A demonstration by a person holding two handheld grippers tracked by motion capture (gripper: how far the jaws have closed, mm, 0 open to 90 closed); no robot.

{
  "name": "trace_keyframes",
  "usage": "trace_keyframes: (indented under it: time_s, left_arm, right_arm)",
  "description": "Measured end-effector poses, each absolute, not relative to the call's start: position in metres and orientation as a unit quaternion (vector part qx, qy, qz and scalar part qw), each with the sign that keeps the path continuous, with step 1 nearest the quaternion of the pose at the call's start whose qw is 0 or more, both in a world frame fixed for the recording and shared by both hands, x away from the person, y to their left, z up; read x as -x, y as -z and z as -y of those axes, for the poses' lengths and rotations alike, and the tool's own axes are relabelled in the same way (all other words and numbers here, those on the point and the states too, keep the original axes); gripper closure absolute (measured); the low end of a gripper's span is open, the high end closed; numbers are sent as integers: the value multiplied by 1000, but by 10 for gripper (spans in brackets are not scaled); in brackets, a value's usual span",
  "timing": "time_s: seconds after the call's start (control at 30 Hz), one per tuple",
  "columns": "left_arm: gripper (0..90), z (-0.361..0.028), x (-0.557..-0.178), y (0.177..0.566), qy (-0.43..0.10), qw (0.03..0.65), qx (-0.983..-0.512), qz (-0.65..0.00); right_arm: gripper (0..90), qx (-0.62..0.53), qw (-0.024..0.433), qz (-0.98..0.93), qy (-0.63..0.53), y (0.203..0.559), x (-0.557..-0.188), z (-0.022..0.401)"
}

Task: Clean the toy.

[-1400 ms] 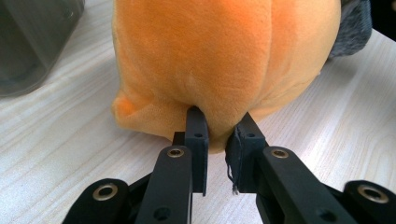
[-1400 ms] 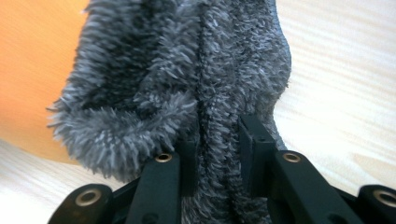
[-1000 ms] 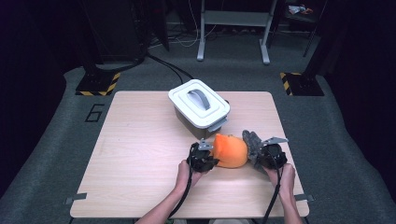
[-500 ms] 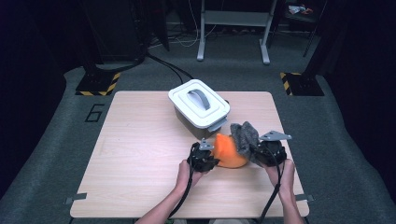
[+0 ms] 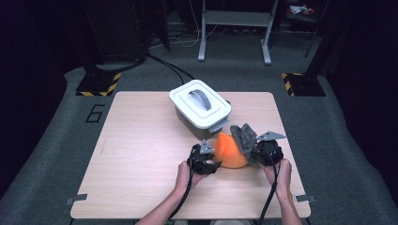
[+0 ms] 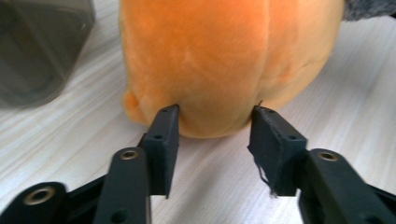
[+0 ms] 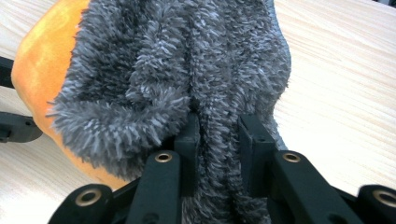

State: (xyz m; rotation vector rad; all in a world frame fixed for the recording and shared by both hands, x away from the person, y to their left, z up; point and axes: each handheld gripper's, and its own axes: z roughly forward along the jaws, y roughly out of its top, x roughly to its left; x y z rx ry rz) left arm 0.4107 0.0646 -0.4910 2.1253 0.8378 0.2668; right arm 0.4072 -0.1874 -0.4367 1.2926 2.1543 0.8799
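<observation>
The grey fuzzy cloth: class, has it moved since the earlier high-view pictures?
Yes. The grey fuzzy cloth, pinched in the right claw, has come up over the orange plush toy, closer to the white-lidded box.

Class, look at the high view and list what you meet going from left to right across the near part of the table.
Left gripper → orange plush toy → grey fuzzy cloth → right gripper.
</observation>
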Motion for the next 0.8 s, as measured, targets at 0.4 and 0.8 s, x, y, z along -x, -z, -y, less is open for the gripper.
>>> trace_keyframes:
  time_s: [0.4,0.8]
  left_arm:
    - [500,-53,-409,497,-166,381,-856,-307]
    - [803,-55,-407,492,-141,399,-851,-312]
  right_arm:
    - [717,-472,237,-786,-322,437,-408,188]
    - [717,-469,244,-781,-334,432,-402,192]
